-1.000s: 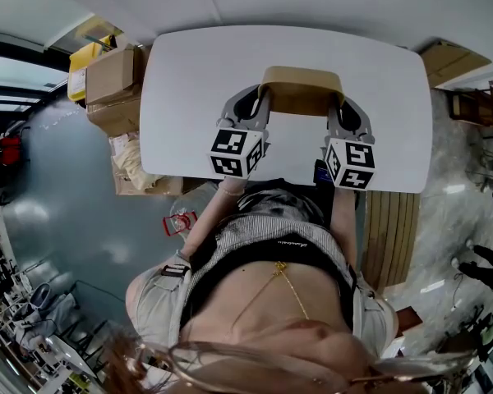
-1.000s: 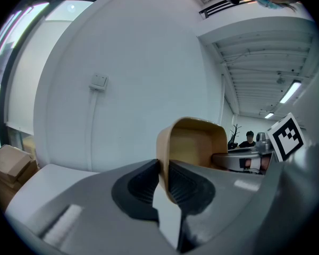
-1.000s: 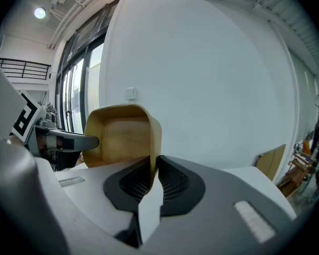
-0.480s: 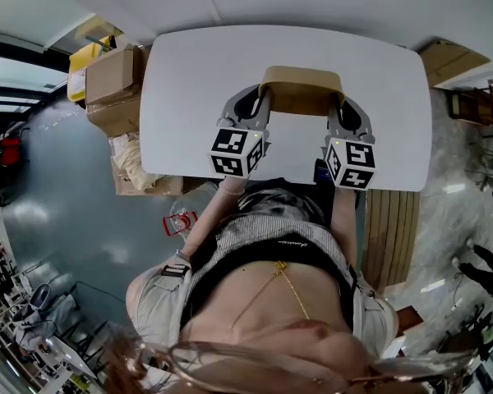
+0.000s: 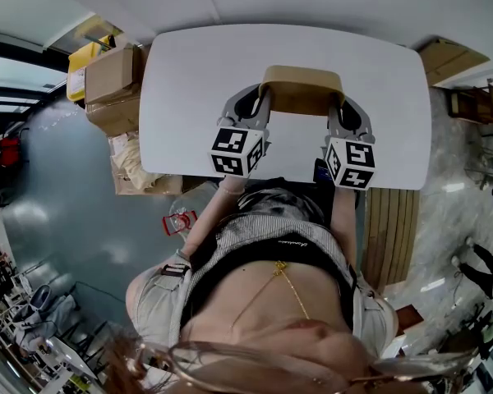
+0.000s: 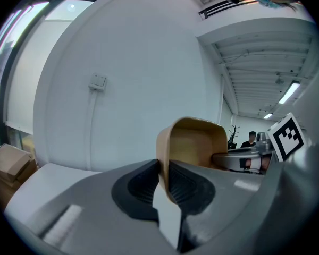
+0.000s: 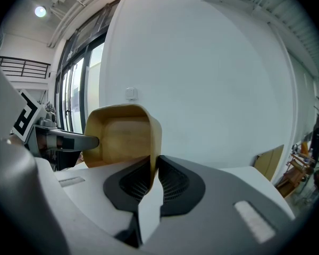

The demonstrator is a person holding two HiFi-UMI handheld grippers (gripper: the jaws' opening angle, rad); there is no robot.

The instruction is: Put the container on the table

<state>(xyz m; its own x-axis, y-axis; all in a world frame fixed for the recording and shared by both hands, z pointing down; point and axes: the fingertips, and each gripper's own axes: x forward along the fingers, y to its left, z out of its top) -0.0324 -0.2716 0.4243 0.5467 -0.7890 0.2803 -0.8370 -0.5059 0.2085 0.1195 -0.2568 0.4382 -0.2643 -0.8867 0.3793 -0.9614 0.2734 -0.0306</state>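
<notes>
A tan, open-topped container [image 5: 302,89] is over the middle of the white table [image 5: 189,72], held between both grippers. My left gripper [image 5: 262,98] is shut on its left wall and my right gripper [image 5: 337,101] on its right wall. In the left gripper view the container [image 6: 196,139] has its thin wall pinched between the ribbed pads of the left gripper [image 6: 164,169], with the right gripper [image 6: 243,161] at its far side. In the right gripper view the right gripper [image 7: 154,168] clamps the wall of the container [image 7: 119,134]. Whether its base touches the table is hidden.
Cardboard boxes [image 5: 111,76] and a yellow crate [image 5: 85,56] stand off the table's left edge. A brown panel [image 5: 452,60] lies at the far right corner, and a slatted wooden piece [image 5: 390,228] beside me at the right. A person [image 6: 251,138] is far off.
</notes>
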